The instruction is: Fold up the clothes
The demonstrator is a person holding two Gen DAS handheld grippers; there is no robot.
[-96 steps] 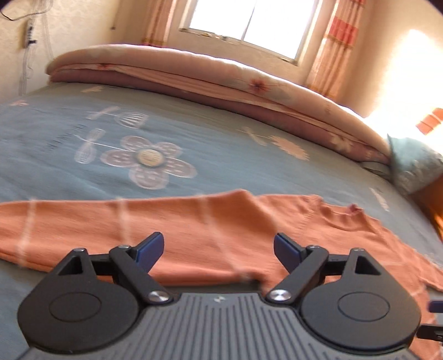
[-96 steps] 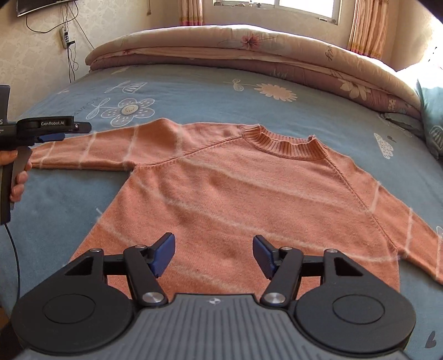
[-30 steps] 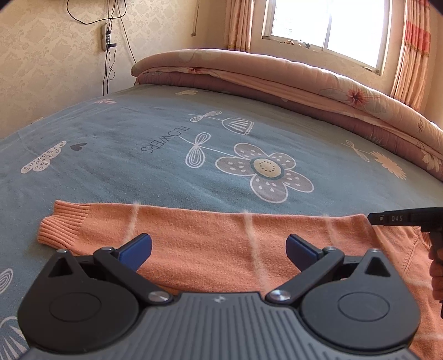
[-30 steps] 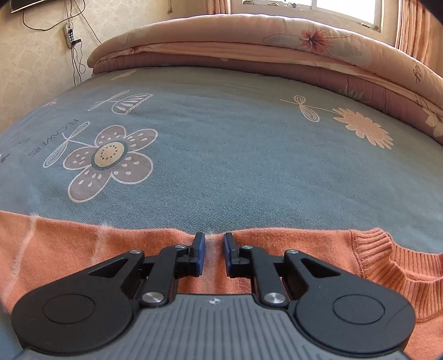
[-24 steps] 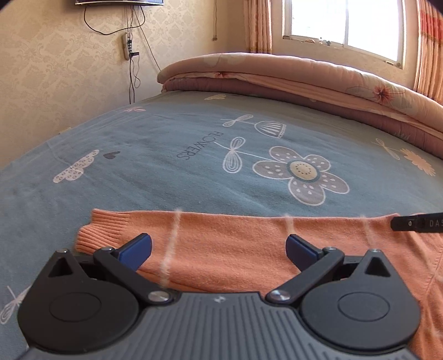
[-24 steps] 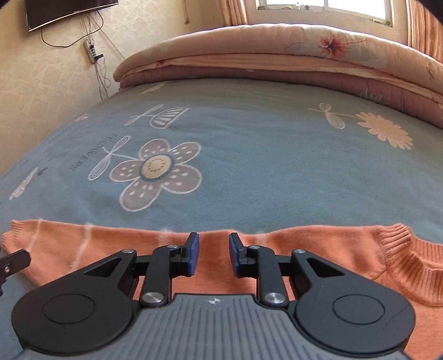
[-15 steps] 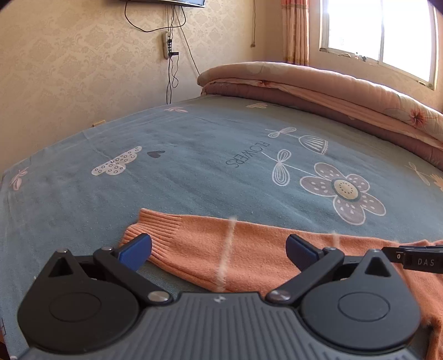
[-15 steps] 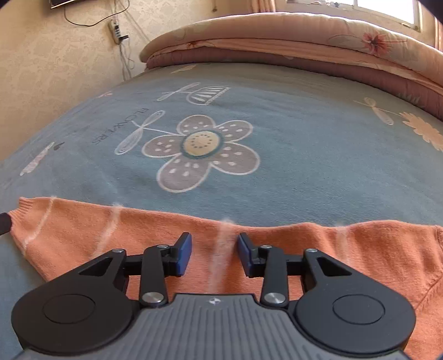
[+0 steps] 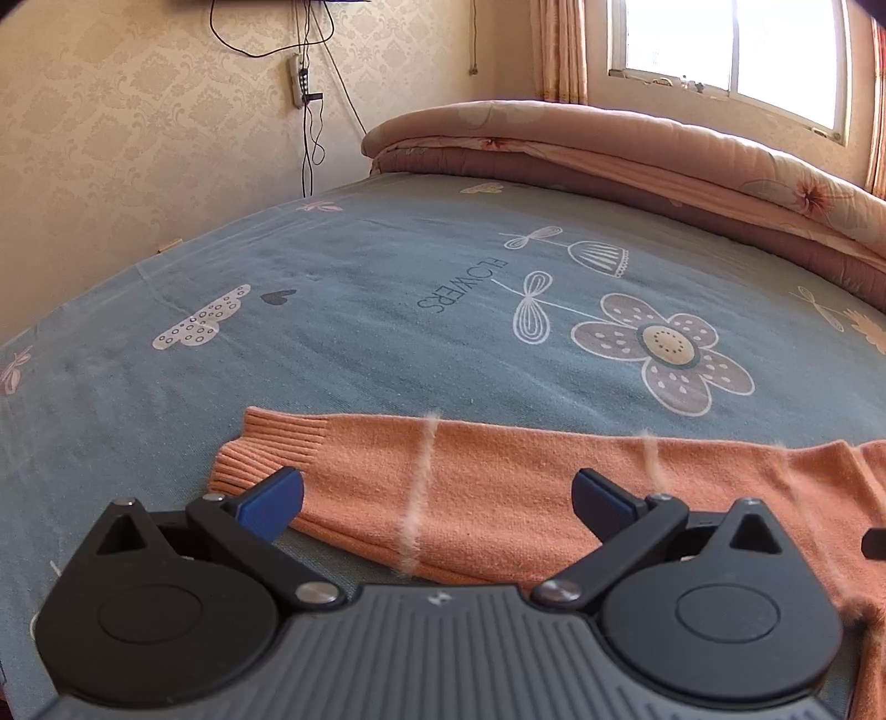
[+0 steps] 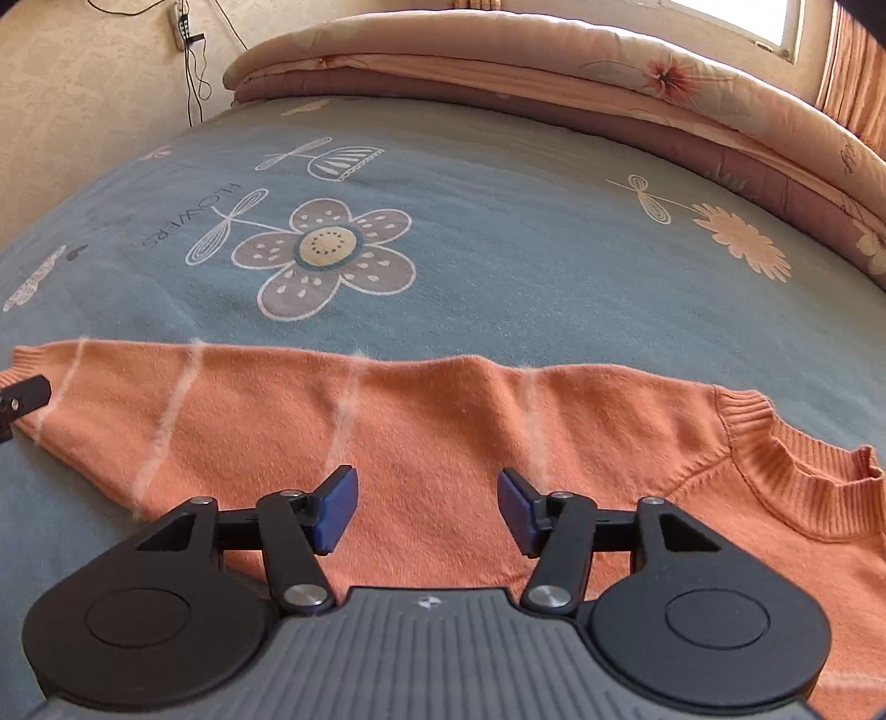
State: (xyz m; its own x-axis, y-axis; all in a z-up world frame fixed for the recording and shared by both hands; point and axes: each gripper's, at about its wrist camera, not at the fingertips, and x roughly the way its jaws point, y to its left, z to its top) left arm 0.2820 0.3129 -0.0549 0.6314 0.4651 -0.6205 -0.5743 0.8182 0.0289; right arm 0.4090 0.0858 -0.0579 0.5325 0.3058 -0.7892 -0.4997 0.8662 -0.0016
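Observation:
An orange knit sweater (image 10: 443, 432) with thin pale stripes lies flat on the blue bed sheet (image 10: 498, 249). Its left sleeve (image 9: 443, 487) stretches out sideways and ends in a ribbed cuff (image 9: 266, 448). My left gripper (image 9: 437, 498) hovers open over the sleeve near the cuff, nothing between its blue pads. My right gripper (image 10: 426, 509) hangs over the upper sleeve beside the ribbed collar (image 10: 792, 459); its jaws are opening and the pads press on nothing. The tip of the left gripper (image 10: 22, 399) shows at the cuff in the right wrist view.
A rolled floral quilt (image 9: 637, 149) lies along the far side of the bed under a window (image 9: 731, 50). A wallpapered wall with hanging cables (image 9: 304, 99) stands at the left. The sheet's left edge drops off near the cuff.
The right gripper has gone from nearly shut to wide open and slid left along the sleeve, away from the collar. The left view has swung left, bringing the cuff nearer its fingers.

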